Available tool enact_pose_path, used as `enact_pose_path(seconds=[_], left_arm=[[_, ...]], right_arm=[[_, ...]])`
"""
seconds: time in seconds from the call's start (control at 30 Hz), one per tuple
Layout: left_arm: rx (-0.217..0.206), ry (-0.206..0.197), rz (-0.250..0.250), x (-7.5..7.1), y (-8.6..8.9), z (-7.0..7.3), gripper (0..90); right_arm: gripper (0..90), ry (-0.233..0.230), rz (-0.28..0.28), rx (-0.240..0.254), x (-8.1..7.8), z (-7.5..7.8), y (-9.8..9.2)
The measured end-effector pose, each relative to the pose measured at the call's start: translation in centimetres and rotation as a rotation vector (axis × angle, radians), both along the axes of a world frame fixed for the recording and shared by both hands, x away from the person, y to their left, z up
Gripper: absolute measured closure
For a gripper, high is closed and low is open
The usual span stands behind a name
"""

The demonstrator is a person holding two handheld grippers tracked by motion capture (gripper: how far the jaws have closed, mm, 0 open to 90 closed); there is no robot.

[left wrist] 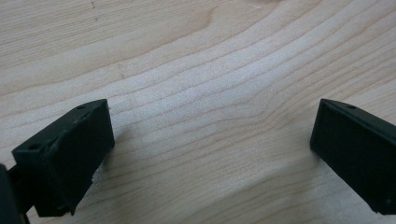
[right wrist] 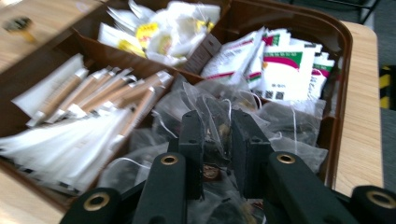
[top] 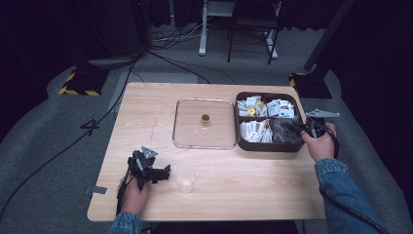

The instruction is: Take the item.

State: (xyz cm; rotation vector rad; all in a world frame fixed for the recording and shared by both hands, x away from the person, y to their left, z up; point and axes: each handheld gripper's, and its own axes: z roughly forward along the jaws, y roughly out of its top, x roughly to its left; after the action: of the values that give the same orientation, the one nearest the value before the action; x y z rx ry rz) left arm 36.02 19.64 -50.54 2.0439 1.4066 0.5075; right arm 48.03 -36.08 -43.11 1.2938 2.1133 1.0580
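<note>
Clear tea bag (right wrist: 215,133), dark leaves inside, pinched between the two black jaws of the right gripper (right wrist: 217,154); jaws drawn close together, pressing on the mesh from both sides. Lies atop a heap of like bags in the near right compartment of a brown tray (top: 266,145), at the table's right side. Around it in the same tray: white and tan stick sachets (right wrist: 88,100) in the near left compartment, yellow-printed white packets (right wrist: 156,32) in the far left one, green and red printed white packets (right wrist: 280,60) in the far right one. Right gripper (top: 298,128) seen from above reaching into the tray from the right, held by a hand (top: 320,142) in a denim sleeve, grey three-cornered plate on top.

Just left of the tray, touching or nearly so, a clear square lid (top: 205,123) flat on the wooden table (top: 253,180), with a small gold knob (top: 205,118) at its centre. Nearer the person, a small clear plastic cup (top: 185,178) upright, near the left gripper (top: 163,173) and a little to its right. Left gripper (left wrist: 212,144) low over bare wood, jaws spread wide apart, nothing between them, hand resting near the table's near left corner. Well apart from the tray and the other hand. Black cables across the grey floor beyond the table.
</note>
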Motion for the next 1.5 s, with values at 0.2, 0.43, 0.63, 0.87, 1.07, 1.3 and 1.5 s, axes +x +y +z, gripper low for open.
enact_pose_path(seconds=[0.2,0.43,0.63,0.87,1.07,1.3,1.5], left_arm=[[0.0,-0.001,-0.001,0.0,0.0,0.0,0.0],[0.001,0.0,-0.001,0.0,0.0,0.0,0.0],[0.001,0.001,-0.002,0.0,0.0,0.0,0.0],[0.001,0.0,-0.001,0.0,0.0,0.0,0.0],[0.001,0.002,0.002,0.0,0.0,0.0,0.0],[-0.001,0.005,0.001,0.1,-0.1,0.0,0.0],[-0.001,0.005,0.002,0.1,-0.1,0.0,0.0]], right_arm=[[75.8,-0.026,0.029,0.068,-0.7,0.9,-0.1],[75.8,-0.069,0.083,0.11,-2.2,2.7,0.8],[75.8,-0.09,0.129,0.141,-3.3,3.7,1.8],[75.8,-0.11,0.207,0.184,-5.4,5.3,3.1],[75.8,-0.122,0.254,0.193,-6.9,6.4,3.8],[75.8,-0.115,0.302,0.206,-8.2,7.4,4.6],[75.8,-0.116,0.343,0.198,-9.1,8.1,5.7]])
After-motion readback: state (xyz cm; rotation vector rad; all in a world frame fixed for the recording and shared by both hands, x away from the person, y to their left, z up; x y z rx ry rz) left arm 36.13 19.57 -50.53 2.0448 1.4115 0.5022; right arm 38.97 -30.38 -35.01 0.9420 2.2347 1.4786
